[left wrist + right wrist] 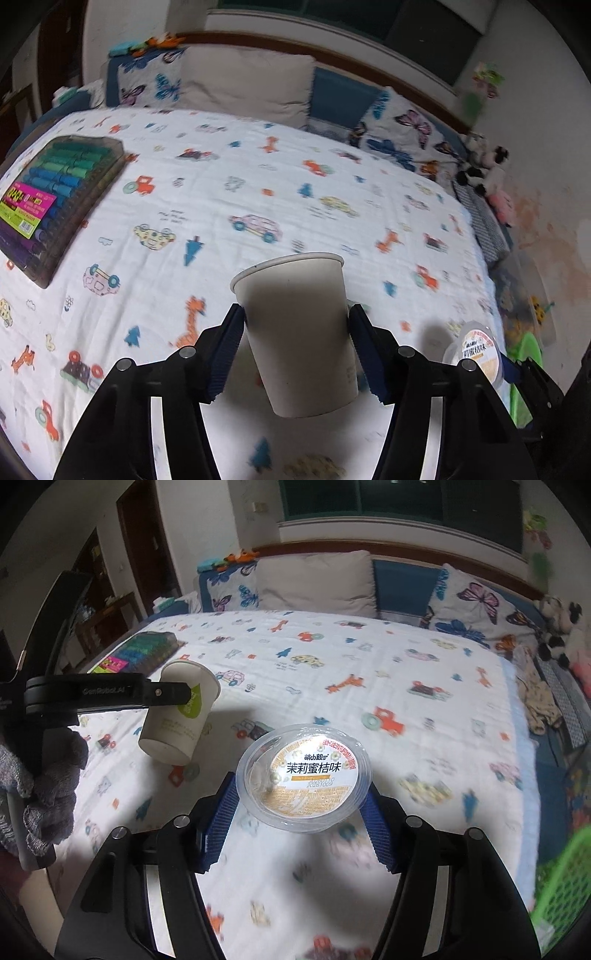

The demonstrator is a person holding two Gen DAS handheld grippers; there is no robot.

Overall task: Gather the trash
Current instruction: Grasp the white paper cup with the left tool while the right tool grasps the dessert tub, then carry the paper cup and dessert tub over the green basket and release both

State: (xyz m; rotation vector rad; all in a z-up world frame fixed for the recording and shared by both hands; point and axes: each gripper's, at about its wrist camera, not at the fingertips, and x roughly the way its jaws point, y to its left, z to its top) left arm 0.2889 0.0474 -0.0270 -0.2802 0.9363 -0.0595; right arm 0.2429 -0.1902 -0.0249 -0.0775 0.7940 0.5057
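Note:
A white paper cup (299, 332) hangs tilted above the printed bed sheet (258, 166), with my left gripper (295, 314) shut on its sides just under the rim. The right wrist view shows the same paper cup (173, 731), with a green logo, at the left in the left gripper (184, 698). My right gripper (301, 790) is shut on a clear plastic jelly cup (306, 771) with an orange-and-white label, its blue pads (221, 812) pressing on both sides of the rim. It is off the sheet, with a shadow below. The jelly cup (476, 350) also shows at the lower right of the left wrist view.
A dark case of coloured markers (62, 192) lies on the bed's left side. A green basket (561, 878) stands off the bed's right edge. Pillows (317, 579) line the headboard and plush toys (561, 627) sit at the far right. A gloved hand (48, 775) holds the left gripper.

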